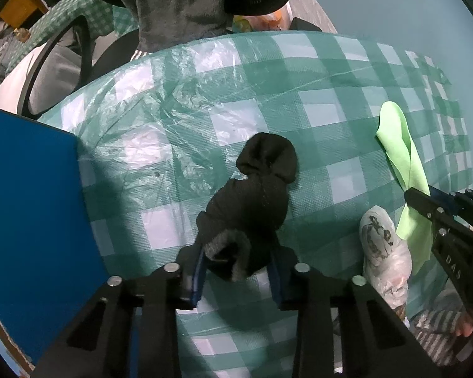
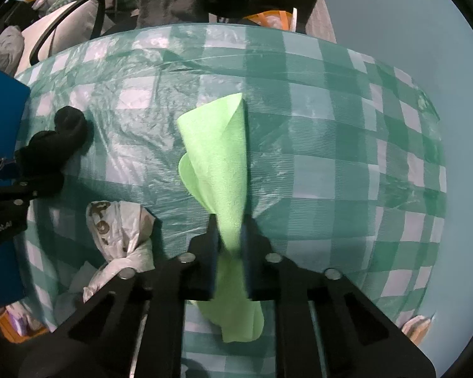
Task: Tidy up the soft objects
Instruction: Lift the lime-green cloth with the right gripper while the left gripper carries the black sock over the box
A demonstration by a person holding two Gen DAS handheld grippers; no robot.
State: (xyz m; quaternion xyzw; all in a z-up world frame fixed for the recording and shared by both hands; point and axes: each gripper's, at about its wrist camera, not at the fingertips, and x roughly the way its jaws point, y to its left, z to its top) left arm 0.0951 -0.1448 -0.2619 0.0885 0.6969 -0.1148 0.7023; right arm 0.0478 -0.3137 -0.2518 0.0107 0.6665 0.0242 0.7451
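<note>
A round table (image 1: 315,72) fills both views, covered in a green-and-white checked cloth under a crinkled clear plastic sheet. A pale blue-grey wall rises behind it on the right. At the far edge someone in grey clothing (image 1: 179,3) stands close to the table, and past them to the left are a chair (image 1: 56,63) and more checked fabric, though that corner is too distorted to read well. A flat blue panel (image 1: 28,189) stands just beside the table's left side.

The left gripper (image 1: 236,271) has its jaws clamped on the near end of a black sock (image 1: 255,195), which stretches away across the cloth. The right gripper (image 2: 230,242) pinches a light green cloth (image 2: 217,157) tightly between its pads; the cloth's far end lies curled on the table and its near end hangs below the jaws. Between the two grippers lies a crumpled white plastic bag (image 2: 123,230) with a dark print, resting on the cloth near the table's front edge.
</note>
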